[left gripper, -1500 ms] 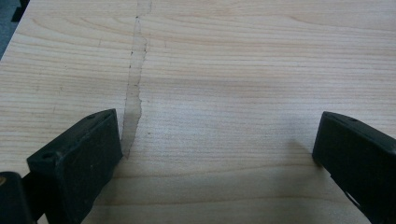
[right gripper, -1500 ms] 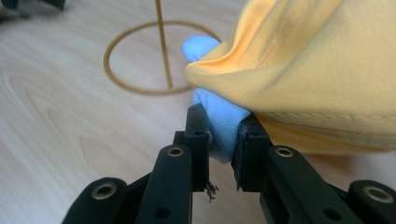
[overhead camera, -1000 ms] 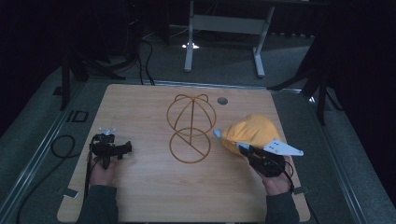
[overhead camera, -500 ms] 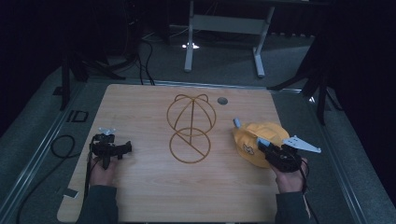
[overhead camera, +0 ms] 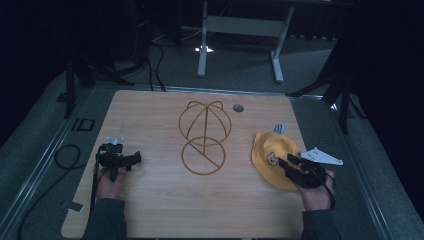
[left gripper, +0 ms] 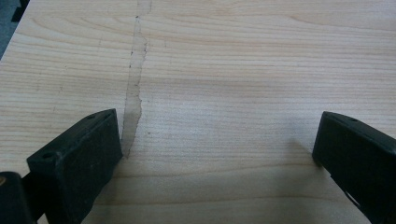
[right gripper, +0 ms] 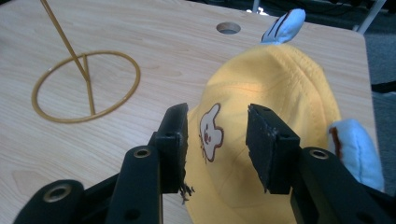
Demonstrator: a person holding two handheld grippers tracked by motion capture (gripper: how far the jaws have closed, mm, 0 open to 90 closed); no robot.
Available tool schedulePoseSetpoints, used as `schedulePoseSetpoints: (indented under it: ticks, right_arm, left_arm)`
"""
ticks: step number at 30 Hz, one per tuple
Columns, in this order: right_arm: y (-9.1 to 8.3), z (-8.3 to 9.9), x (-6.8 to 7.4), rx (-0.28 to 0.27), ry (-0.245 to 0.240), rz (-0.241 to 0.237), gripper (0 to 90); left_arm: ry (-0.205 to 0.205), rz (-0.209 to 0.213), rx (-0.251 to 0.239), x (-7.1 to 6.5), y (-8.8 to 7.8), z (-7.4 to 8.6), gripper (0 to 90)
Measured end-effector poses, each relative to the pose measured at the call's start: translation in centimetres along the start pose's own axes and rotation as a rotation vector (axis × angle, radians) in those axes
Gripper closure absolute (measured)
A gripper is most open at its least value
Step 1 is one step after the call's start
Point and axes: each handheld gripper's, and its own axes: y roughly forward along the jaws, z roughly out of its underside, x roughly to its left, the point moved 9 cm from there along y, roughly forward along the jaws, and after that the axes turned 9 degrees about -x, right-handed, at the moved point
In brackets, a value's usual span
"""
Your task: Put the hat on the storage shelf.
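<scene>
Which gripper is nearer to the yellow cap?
Right. The right gripper sits at the yellow cap, jaws apart over its crown; the left gripper rests across the table beyond the wire stand.

Left gripper [overhead camera: 131,159]: held in the left hand [overhead camera: 111,181] near the tabletop's left edge, lying low and level, jaws standing wide apart with nothing between them.

Right gripper [overhead camera: 286,161]: held in the right hand [overhead camera: 316,192] near the right edge toward the front corner, pointing inward; jaws have just been opening, now parted about halfway, pads gripping nothing.
</scene>
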Motion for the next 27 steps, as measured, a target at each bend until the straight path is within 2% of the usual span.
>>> schedulePoseSetpoints:
  ticks: [11,16,18,22,25,27]
  right_arm:
    - [1.1,-0.2,-0.9,0.049,-0.038,-0.001,59.6]
    - [1.5,-0.6,-0.9,0.09,-0.084,-0.023,61.0]
    - [1.7,-0.9,-0.8,0.131,-0.108,-0.058,61.0]
    - [1.8,-1.1,-0.6,0.167,-0.142,-0.089,61.2]
    - [1.8,-1.4,-0.4,0.215,-0.193,-0.136,62.6]
    - [1.9,-1.4,-0.2,0.243,-0.23,-0.157,66.7]
  left_arm:
    - [0.0,0.0,0.0,0.0,0.0,0.0,1.3]
    - [0.0,0.0,0.0,0.0,0.0,0.0,1.3]
    - [0.0,0.0,0.001,0.0,0.0,0.0,1.3]
    - [0.0,0.0,0.001,0.0,0.0,0.0,1.3]
    - [0.0,0.0,0.001,0.0,0.0,0.0,1.3]
    - [0.0,0.0,0.001,0.0,0.0,0.0,1.3]
